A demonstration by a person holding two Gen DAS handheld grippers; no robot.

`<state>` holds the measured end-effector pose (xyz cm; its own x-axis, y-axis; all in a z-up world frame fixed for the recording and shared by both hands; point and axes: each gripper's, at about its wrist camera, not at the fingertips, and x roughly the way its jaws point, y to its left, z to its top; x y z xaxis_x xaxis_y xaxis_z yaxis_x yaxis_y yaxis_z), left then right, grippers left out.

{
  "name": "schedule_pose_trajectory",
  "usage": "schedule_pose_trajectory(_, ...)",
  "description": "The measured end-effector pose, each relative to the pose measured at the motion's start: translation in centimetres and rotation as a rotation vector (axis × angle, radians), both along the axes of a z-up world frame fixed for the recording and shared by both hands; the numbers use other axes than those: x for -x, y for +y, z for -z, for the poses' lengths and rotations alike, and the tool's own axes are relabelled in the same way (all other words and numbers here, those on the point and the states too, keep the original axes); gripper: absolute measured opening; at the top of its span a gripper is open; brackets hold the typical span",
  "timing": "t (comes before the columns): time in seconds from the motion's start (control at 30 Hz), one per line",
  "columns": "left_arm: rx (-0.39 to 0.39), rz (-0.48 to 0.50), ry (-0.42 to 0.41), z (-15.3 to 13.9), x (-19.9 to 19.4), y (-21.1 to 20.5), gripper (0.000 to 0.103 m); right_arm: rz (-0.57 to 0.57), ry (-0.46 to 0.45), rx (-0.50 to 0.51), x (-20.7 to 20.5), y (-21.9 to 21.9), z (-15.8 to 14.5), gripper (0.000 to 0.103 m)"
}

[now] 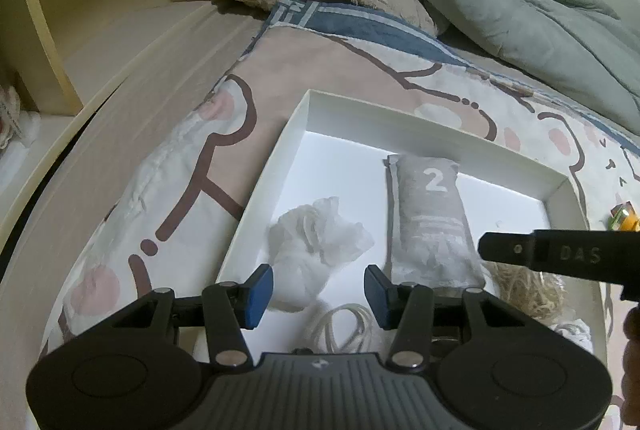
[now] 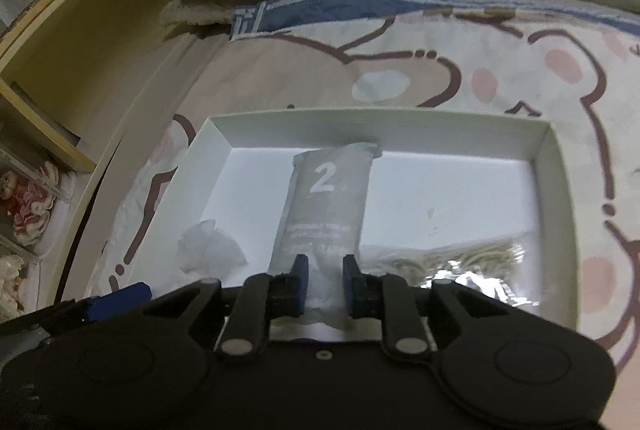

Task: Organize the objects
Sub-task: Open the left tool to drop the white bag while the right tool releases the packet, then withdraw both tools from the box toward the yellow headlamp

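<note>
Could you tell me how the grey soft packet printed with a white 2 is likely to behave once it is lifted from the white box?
The grey soft packet printed with a white 2 looks padded and creased, so it will probably sag past the right claw. It likely weighs little. Lying flat, it seems unlikely to roll.

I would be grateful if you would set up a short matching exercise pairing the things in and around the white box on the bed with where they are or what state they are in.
Things:
1. grey packet printed with a white 2
2. crumpled white tissue-like bundle
3. clear bag of beige rubber bands
4. left gripper

States or places:
A. open, nothing between its blue pads
B. near end between the right gripper's blue pads
C. in the shallow white cardboard box, right of the packet
D. in the box, left of the packet

Pairs: 1-B, 2-D, 3-C, 4-A
</note>
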<state>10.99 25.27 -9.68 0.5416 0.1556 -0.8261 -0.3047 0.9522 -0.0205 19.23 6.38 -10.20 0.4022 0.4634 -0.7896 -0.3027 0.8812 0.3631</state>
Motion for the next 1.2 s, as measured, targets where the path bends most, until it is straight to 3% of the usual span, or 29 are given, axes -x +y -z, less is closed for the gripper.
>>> schedule_pose_trajectory(0.13,0.003,-0.005,-0.012,-0.9,0.6,-0.6,0.052,-0.017,-0.040,0.019,0.7,-1.2,-1.2,0.027)
schedule_pose_trajectory(0.27,-0.002,-0.001,-0.023,-1.8,1.4,-1.6,0.052,-0.020,-0.079,0.038,1.6,-2.6,-2.2,0.044)
schedule_pose_trajectory(0.33,-0.007,-0.001,-0.030,-2.2,1.8,-2.0,0.053,-0.032,-0.104,0.057,2.2,-3.2,-2.5,0.046)
schedule_pose_trajectory(0.4,-0.012,-0.002,-0.034,-2.5,2.1,-2.5,0.059,-0.031,-0.115,0.063,2.6,-3.9,-2.9,0.050)
schedule_pose_trajectory(0.53,-0.032,-0.001,-0.041,-3.2,2.8,-3.3,0.074,-0.014,-0.139,0.077,3.3,-5.3,-3.6,0.068)
schedule_pose_trajectory(0.77,-0.046,-0.001,-0.071,-4.5,4.0,-4.6,0.098,-0.001,-0.187,0.123,4.4,-7.4,-4.6,0.083)
schedule_pose_trajectory(1.03,-0.075,0.011,-0.089,-5.3,4.5,-5.9,0.103,0.011,-0.225,0.154,5.1,-9.5,-5.1,0.101)
schedule_pose_trajectory(1.2,-0.085,0.018,-0.093,-5.5,4.4,-6.5,0.103,0.006,-0.254,0.175,5.6,-10.5,-5.6,0.103)
